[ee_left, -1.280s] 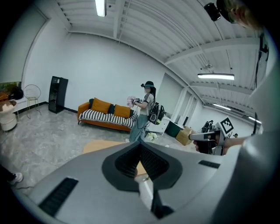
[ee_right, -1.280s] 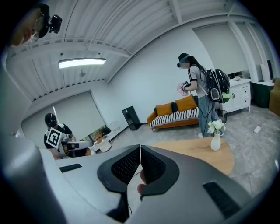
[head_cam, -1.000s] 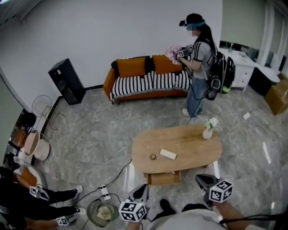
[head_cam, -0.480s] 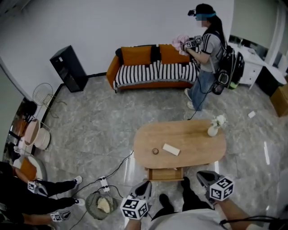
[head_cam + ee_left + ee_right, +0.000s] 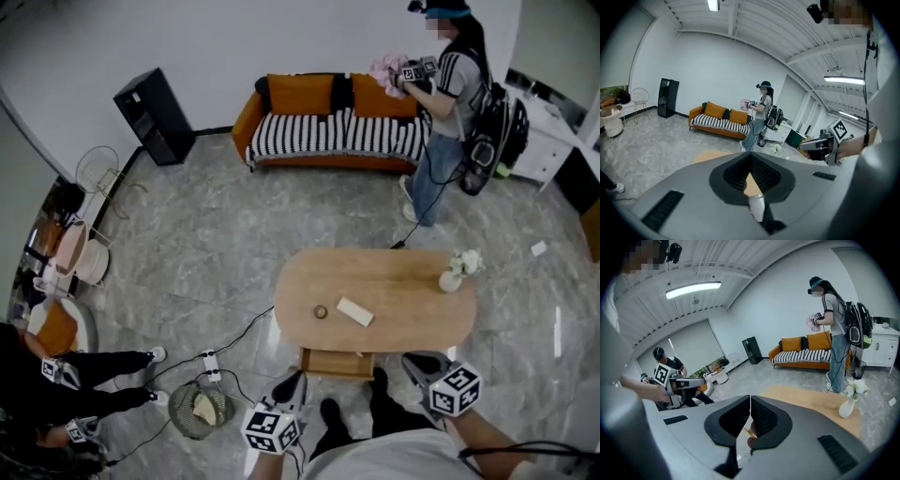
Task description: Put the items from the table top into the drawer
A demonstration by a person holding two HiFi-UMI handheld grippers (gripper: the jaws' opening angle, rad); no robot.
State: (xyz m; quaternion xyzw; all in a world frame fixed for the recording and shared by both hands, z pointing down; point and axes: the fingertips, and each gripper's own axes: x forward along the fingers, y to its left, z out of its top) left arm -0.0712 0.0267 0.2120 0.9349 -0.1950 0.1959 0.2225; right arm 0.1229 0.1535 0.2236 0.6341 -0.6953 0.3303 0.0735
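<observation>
A light wooden oval table (image 5: 403, 298) stands in front of me. On it lie a small dark ring (image 5: 321, 311) and a white oblong block (image 5: 355, 311), and a white vase with flowers (image 5: 453, 278) stands near its right end. A wooden drawer (image 5: 337, 362) shows under the near edge. My left gripper (image 5: 289, 382) is shut and empty, short of the table's near edge and left of the drawer. My right gripper (image 5: 419, 361) is also shut and empty, just right of the drawer. In the gripper views the left gripper (image 5: 750, 154) and the right gripper (image 5: 750, 401) have their jaws pressed together over the tabletop.
Another person (image 5: 450, 103) stands by the orange striped sofa (image 5: 328, 131) holding pink cloth. A black cabinet (image 5: 155, 114) stands by the far wall. A wire basket (image 5: 200, 410) and a power strip (image 5: 208, 361) with cables lie on the floor at my left, near a seated person (image 5: 56, 394).
The view has tilted down and the table sits a little higher in it. Both grippers have moved forward toward the table's near edge, still shut.
</observation>
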